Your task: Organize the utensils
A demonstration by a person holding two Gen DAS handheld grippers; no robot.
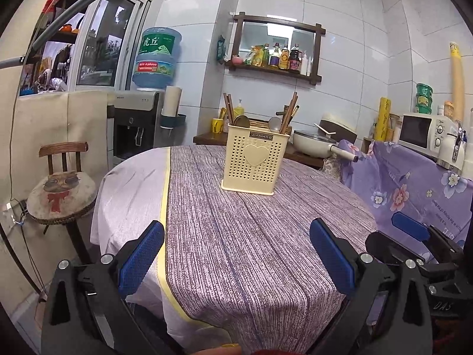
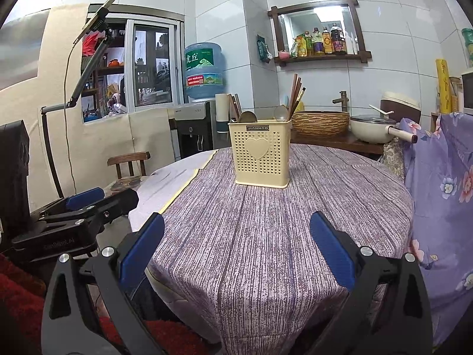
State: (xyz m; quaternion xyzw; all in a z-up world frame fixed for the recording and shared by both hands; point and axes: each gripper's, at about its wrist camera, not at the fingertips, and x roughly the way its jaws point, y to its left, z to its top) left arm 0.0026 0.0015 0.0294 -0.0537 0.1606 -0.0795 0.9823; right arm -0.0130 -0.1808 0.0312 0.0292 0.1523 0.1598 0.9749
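A cream plastic holder [image 1: 254, 159] is standing upright near the far middle of a round table [image 1: 236, 236], well apart from both grippers, with chopsticks [image 1: 291, 112] and spoons [image 1: 241, 121] sticking up out of its top. The left gripper [image 1: 236, 254] and the right gripper [image 2: 236, 251] are both hovering over the near edge with jaws spread wide and holding nothing. The holder is probably light and stiff, its perforated walls thin enough to flex under a hard squeeze (the rim or a top corner looks the firmest place to take hold); the chopsticks are slim, rigid and likely to roll or slip, so gripping them mid-shaft should suit, while the spoons are smooth and best pinched by the handle, which is hidden inside here. A striped purple tablecloth [image 2: 266, 222] is covering the table, soft and liable to drag. Behind it a tiled kitchen is showing a water dispenser [image 1: 136, 124], a wooden chair [image 1: 63, 171] and a microwave [image 1: 425, 131].
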